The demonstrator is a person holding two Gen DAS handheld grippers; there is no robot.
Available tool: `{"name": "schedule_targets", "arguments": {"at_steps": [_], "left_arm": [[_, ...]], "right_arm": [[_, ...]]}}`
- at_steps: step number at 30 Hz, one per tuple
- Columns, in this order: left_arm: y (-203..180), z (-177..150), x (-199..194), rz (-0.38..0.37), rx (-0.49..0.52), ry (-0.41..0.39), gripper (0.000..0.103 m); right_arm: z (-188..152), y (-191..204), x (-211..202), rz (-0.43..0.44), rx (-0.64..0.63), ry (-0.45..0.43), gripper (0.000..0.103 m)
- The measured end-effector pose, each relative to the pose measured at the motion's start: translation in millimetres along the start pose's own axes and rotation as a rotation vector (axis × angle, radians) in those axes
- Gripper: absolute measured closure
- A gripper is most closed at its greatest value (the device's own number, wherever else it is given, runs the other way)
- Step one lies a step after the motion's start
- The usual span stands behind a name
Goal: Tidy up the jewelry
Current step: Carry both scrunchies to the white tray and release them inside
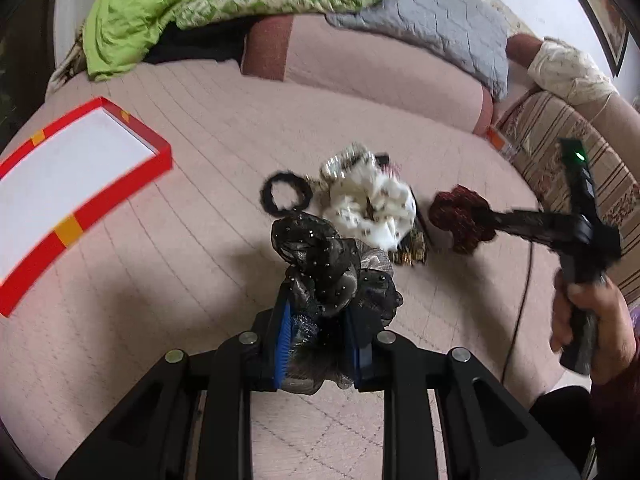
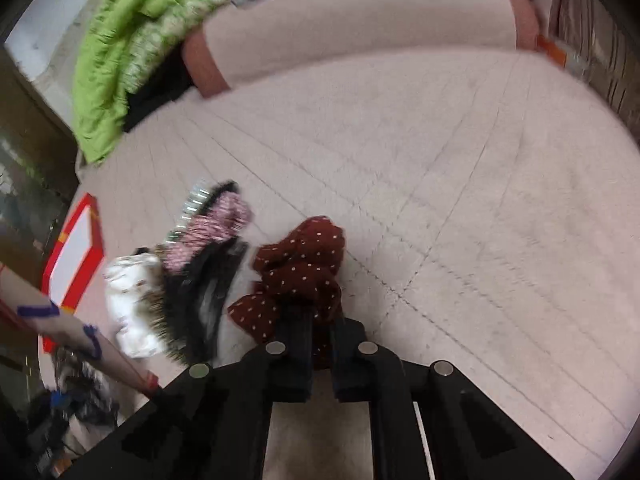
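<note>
Left tool (image 1: pixel 320 320) grips black scrunchie (image 1: pixel 320 260), angled downward.

A: How is the left gripper (image 1: pixel 318 340) set?
B: Its blue-padded fingers (image 1: pixel 282 340) are closed on a black scrunchie (image 1: pixel 324 272).
A: And the right gripper (image 2: pixel 320 334)?
B: Held in the right hand (image 1: pixel 588 320), clamped on a dark red scrunchie (image 2: pixel 300 272).

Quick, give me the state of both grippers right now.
Left gripper: shut on the black sheer scrunchie.
Right gripper: shut on the dark red dotted scrunchie.
</note>
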State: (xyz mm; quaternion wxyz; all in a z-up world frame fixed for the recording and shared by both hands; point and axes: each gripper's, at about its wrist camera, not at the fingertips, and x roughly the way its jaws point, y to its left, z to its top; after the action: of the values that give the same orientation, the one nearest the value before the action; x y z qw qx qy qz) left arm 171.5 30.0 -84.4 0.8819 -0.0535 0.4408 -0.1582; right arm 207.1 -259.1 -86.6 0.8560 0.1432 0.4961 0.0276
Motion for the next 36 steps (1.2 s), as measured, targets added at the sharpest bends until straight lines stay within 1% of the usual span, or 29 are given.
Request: {"name": "schedule_targets", "arguments": {"at_steps": [2, 4, 6, 7, 8, 9, 12, 14, 15, 17, 18, 19, 22, 23, 24, 27, 30, 32, 33, 34, 36], "left_arm": [[6.2, 5.6, -10.8, 0.004, -0.010, -0.023, 0.081], [14.8, 11.2, -23.3, 0.017, -0.022, -0.053, 0.081], [27.2, 18.1, -34.6, 0.033, -0.042, -0.072, 0.081], [35.1, 21.1, -39.7, 0.044, -0.050, -0.080, 0.081], [42.3, 22.8, -43.5, 0.061, -0.056, -0.087, 0.081], [51.6, 26.6, -48.1, 0.084, -0.064, -0.095, 0.081], [83.9, 36.3, -58.4, 0.144, -0.104, -0.112, 0.081], [105.2, 41.9, -61.9, 0.187, -0.124, -0.119, 0.081], [115.5, 44.9, -62.6, 0.212, -0.129, -0.121, 0.081], [139.4, 51.3, -63.8, 0.252, -0.146, -0.123, 0.081], [153.5, 54.4, -63.5, 0.273, -0.161, -0.121, 0.081], [167.5, 57.1, -62.6, 0.295, -0.179, -0.119, 0.081], [200.1, 64.6, -53.8, 0.341, -0.213, -0.111, 0.081], [210.5, 67.2, -49.3, 0.362, -0.227, -0.111, 0.081], [217.9, 68.3, -46.5, 0.375, -0.240, -0.115, 0.080], [239.8, 72.5, -33.3, 0.417, -0.285, -0.137, 0.080], [249.0, 76.8, -10.1, 0.420, -0.293, -0.127, 0.079], [255.0, 75.7, 5.6, 0.410, -0.312, -0.109, 0.079], [256.5, 74.7, 12.6, 0.417, -0.312, -0.101, 0.079], [257.1, 73.8, 17.3, 0.424, -0.306, -0.103, 0.077], [257.9, 69.4, 21.6, 0.445, -0.287, -0.108, 0.072]], "right_arm": [[-4.4, 10.0, -16.4, 0.012, -0.023, -0.029, 0.096], [0.6, 18.7, -25.6, 0.035, -0.044, -0.052, 0.096], [2.9, 31.8, -35.6, 0.074, -0.069, -0.071, 0.096], [4.8, 46.9, -40.6, 0.108, -0.086, -0.078, 0.096], [6.8, 54.4, -42.4, 0.124, -0.098, -0.079, 0.096], [8.7, 72.2, -44.1, 0.157, -0.122, -0.080, 0.096], [11.1, 116.8, -37.3, 0.237, -0.180, -0.067, 0.096], [13.7, 136.0, -32.8, 0.278, -0.208, -0.050, 0.096], [17.3, 156.0, -23.5, 0.299, -0.233, -0.043, 0.096], [18.4, 179.0, -12.2, 0.317, -0.266, -0.029, 0.096], [23.3, 198.7, 0.3, 0.343, -0.282, -0.010, 0.096], [22.5, 208.6, 4.6, 0.356, -0.291, -0.001, 0.096], [37.7, 258.3, 37.5, 0.375, -0.336, 0.025, 0.096], [32.7, 262.5, 40.0, 0.377, -0.345, 0.029, 0.096], [37.8, 279.5, 55.2, 0.378, -0.352, 0.042, 0.096], [46.2, 311.4, 87.3, 0.378, -0.362, 0.066, 0.096], [51.1, 330.8, 110.4, 0.359, -0.369, 0.078, 0.096], [51.8, 333.8, 117.6, 0.352, -0.365, 0.087, 0.096], [52.8, 337.7, 124.9, 0.346, -0.366, 0.093, 0.096], [51.3, 335.9, 122.9, 0.342, -0.369, 0.094, 0.096], [51.3, 335.4, 125.0, 0.330, -0.383, 0.092, 0.096]]}}
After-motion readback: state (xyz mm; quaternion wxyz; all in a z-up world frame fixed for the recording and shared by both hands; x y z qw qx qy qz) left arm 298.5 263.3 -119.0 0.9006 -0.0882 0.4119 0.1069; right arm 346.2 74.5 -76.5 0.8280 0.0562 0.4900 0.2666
